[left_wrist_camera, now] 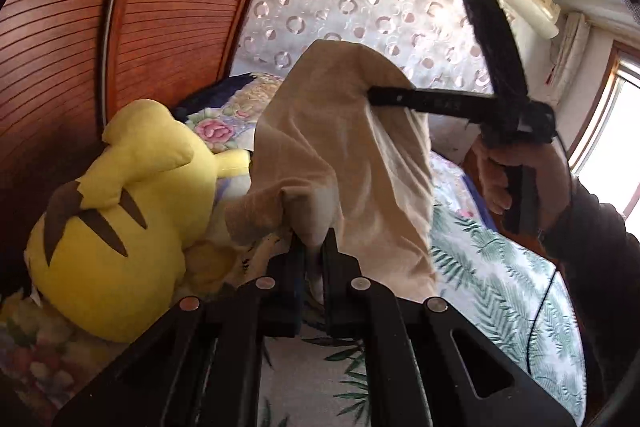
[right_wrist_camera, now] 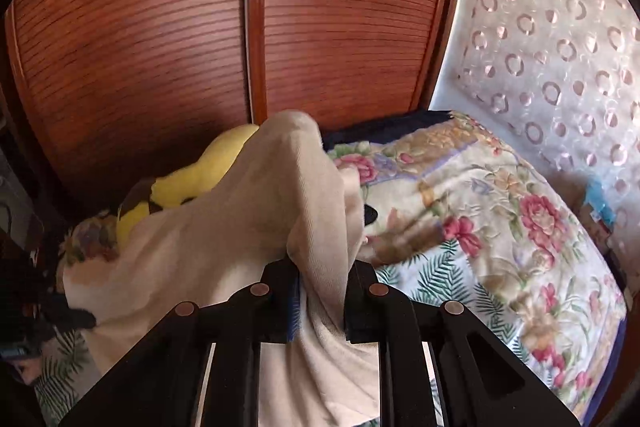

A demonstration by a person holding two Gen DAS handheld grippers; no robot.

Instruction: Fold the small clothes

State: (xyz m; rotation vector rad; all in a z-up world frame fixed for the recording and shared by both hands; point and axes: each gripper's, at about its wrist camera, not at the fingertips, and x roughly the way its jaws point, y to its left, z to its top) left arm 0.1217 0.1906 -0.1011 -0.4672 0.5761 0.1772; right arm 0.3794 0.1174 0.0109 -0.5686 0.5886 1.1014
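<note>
Beige garment point(left_wrist_camera: 344, 155) hangs above the bed point(left_wrist_camera: 500, 267), pinched by our left gripper point(left_wrist_camera: 312, 247) and right gripper point(right_wrist_camera: 320, 279) alike; we judge folding barely begun, no crease laid.

One beige garment point(left_wrist_camera: 344, 155) is seen, held up over the bed point(left_wrist_camera: 500, 275). Two claws are counted, the left claw point(left_wrist_camera: 314, 247) and the right claw point(right_wrist_camera: 322, 283). One yellow plush toy point(left_wrist_camera: 120, 227) and one floral quilt point(right_wrist_camera: 480, 211) are present.
</note>
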